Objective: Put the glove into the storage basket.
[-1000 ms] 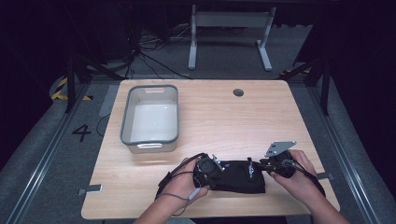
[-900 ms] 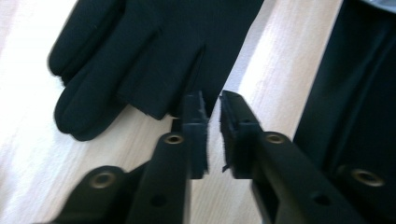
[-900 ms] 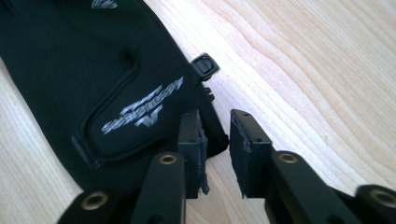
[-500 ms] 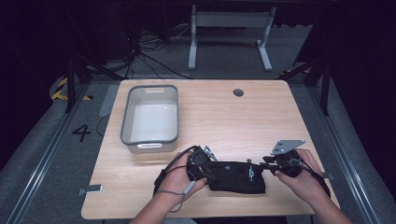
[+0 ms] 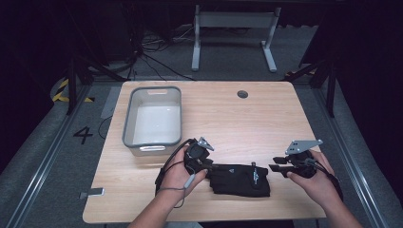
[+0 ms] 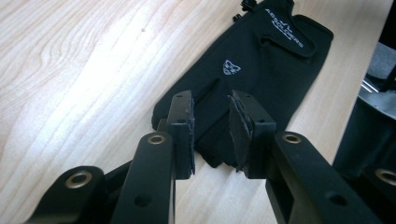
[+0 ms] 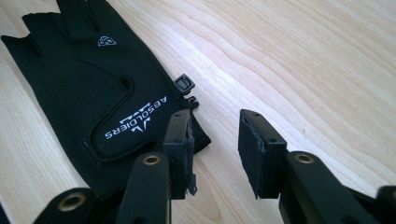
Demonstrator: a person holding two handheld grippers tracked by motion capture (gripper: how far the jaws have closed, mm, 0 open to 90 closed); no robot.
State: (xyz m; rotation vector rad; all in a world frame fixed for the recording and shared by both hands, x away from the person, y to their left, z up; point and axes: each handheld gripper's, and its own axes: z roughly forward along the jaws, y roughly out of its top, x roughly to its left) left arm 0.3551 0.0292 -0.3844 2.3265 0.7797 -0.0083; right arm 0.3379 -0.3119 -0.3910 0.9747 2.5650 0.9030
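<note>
A black glove (image 5: 241, 178) lies flat on the wooden bench (image 5: 266, 123), between the two tongs. The left tongs (image 6: 211, 135) are released, with a clear gap between the pads; the finger end of the glove lies just under and beyond their tips, and nothing is gripped. The right tongs (image 7: 215, 147) are also released, their jaws standing apart over the bench at the cuff end of the glove, where white letters and a small buckle (image 7: 183, 84) show. A grey bin (image 5: 153, 118) stands beyond the left tongs, apart from the glove.
</note>
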